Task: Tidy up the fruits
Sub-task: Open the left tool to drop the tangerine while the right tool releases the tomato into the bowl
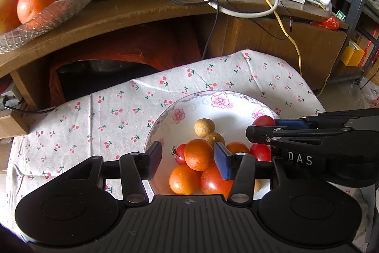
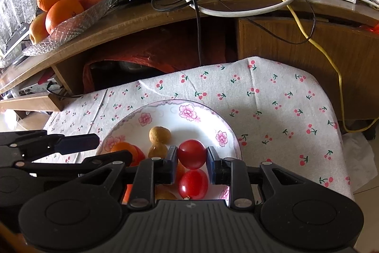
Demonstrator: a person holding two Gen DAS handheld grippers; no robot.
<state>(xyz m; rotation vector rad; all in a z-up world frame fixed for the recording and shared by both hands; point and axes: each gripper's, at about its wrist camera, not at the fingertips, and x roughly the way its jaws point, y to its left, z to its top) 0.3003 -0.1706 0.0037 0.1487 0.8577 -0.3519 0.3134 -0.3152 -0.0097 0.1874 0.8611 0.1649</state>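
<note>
The right tool (image 2: 191, 164) bracketed a red tomato (image 2: 191, 154) on the plate (image 2: 165, 112), pads just touching, seemingly to lift it; the left tool (image 1: 187, 159) hovered open above an orange (image 1: 198, 154).

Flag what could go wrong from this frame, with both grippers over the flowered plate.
1. The right gripper brackets a cherry tomato; hard closing could squash it or squirt it out.
2. The left gripper straddles a small orange atop a pile; lifting may send neighbours rolling.
3. Both grippers crowd the plate and could collide.
</note>
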